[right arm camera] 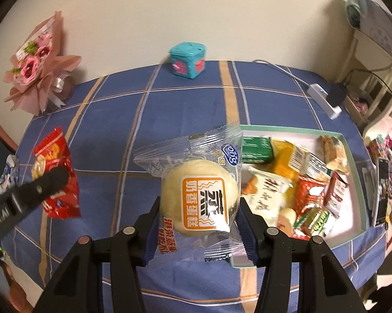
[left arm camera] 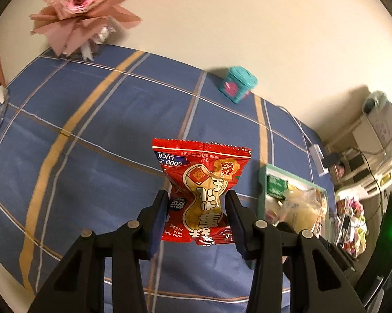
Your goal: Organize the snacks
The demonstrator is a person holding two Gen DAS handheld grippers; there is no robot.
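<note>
Between my left gripper's (left arm camera: 197,208) jaws sits the red peanut packet (left arm camera: 202,190), pinched across its waist and held clear above the blue plaid tablecloth (left arm camera: 91,135); from the right wrist view the same packet hangs out at nine o'clock. My right gripper (right arm camera: 199,208) is pressed in on the steamed cake (right arm camera: 200,200) in its clear wrapper, one pad on each flank of the round bun, with the green-rimmed snack box (right arm camera: 352,167) lying at about three o'clock, its near corner under the wrapper's edge, already holding a jumble of packets. I judge both items light. The peanut packet is crinkly foil, puffed with air, so it should give under the pads and could slide if I loosen at all; the waist, where I have it, looks the safest hold, since the sealed ends are thin and floppy. The cake worries me more: soft sponge that would dent under a hard squeeze, inside slick film that may slip. I would keep the hold across its widest part and gentle, then lower it flat into a free spot in the box. A teal cube tin (right arm camera: 188,60) stands at twelve o'clock by the wall, well apart.
</note>
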